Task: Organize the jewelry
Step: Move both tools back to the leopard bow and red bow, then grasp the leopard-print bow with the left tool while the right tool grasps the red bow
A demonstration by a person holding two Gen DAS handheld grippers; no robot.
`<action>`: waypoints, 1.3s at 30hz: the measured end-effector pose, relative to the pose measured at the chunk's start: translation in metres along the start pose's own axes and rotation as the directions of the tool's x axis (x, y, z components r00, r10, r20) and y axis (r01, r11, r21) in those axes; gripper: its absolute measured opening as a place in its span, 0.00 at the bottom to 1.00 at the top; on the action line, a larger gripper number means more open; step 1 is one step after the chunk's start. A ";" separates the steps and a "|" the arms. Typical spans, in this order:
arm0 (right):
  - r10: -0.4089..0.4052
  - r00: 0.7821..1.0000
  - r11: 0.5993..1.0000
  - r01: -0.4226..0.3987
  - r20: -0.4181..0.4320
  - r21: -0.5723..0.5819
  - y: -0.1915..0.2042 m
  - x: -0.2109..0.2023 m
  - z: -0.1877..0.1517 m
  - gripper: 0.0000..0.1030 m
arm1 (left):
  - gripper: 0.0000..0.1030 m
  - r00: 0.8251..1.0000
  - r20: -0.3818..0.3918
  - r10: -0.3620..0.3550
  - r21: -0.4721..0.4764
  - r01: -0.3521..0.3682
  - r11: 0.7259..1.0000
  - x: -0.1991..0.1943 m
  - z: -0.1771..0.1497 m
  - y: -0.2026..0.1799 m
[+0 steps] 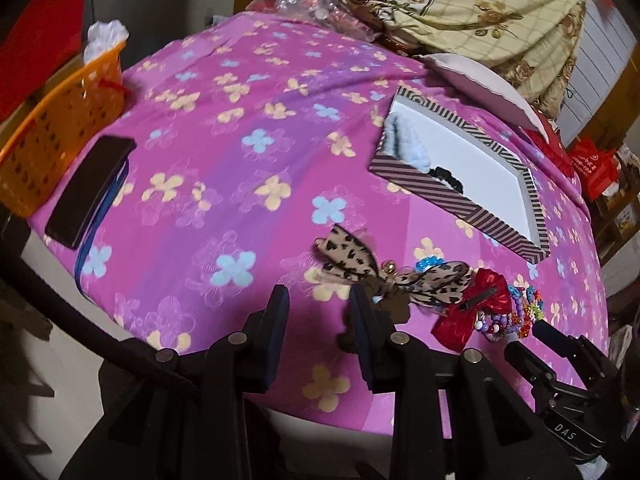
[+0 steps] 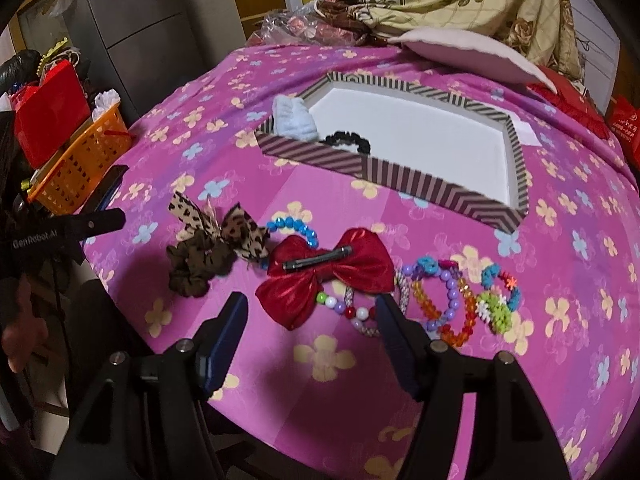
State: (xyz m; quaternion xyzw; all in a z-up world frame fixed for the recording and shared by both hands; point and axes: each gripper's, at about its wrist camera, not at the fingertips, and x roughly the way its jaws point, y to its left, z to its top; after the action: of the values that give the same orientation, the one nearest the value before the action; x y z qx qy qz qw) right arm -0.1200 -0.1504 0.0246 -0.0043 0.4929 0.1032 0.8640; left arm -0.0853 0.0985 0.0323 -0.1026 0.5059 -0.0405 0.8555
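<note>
Left gripper (image 1: 318, 308) stands with jaws apart, empty, just short of the brown scrunchie (image 2: 196, 266) and leopard bow (image 2: 224, 228). Right gripper (image 2: 310, 316) is likewise spread and empty, near the red bow (image 2: 328, 276) and beaded bracelets (image 2: 452, 300). All lie in a row on the pink floral bedsheet (image 1: 240, 160). The striped box (image 2: 400, 184) behind holds a blue scrunchie (image 2: 296, 122) and a black scrunchie (image 2: 348, 140).

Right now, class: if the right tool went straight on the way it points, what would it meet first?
Probably the red bow, which lies just beyond the open right tool, between its fingers; the bead bracelets sit slightly to the right. Depth is hard to judge through the fisheye.
</note>
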 end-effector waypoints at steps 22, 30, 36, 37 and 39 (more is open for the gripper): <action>0.089 0.994 0.992 -0.083 -0.063 0.095 -0.028 0.029 -0.001 0.67 | 0.44 0.996 -0.079 -0.042 0.025 0.044 0.999 0.040 -0.009 -0.024; 0.166 0.983 0.963 -0.146 -0.073 0.225 -0.038 0.057 0.017 0.67 | 0.44 0.996 -0.079 -0.038 0.004 0.038 0.999 0.045 -0.005 -0.020; 0.150 0.984 0.960 -0.123 -0.093 0.250 -0.045 0.079 0.037 0.67 | 0.44 0.997 -0.073 -0.036 0.006 0.036 0.999 0.047 -0.004 -0.019; 0.143 0.985 0.964 -0.117 -0.096 0.240 -0.044 0.081 0.040 0.67 | 0.44 0.996 -0.075 -0.038 0.005 0.038 0.999 0.047 -0.003 -0.019; 0.119 0.988 0.973 -0.096 -0.101 0.210 -0.040 0.085 0.045 0.67 | 0.44 0.996 -0.083 -0.040 0.005 0.041 0.999 0.051 -0.003 -0.020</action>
State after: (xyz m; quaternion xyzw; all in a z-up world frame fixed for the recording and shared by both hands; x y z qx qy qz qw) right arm -0.0326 -0.1697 -0.0291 0.1056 0.5484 0.0984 0.8237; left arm -0.0625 0.0697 -0.0086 -0.1082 0.5387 -0.0637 0.8331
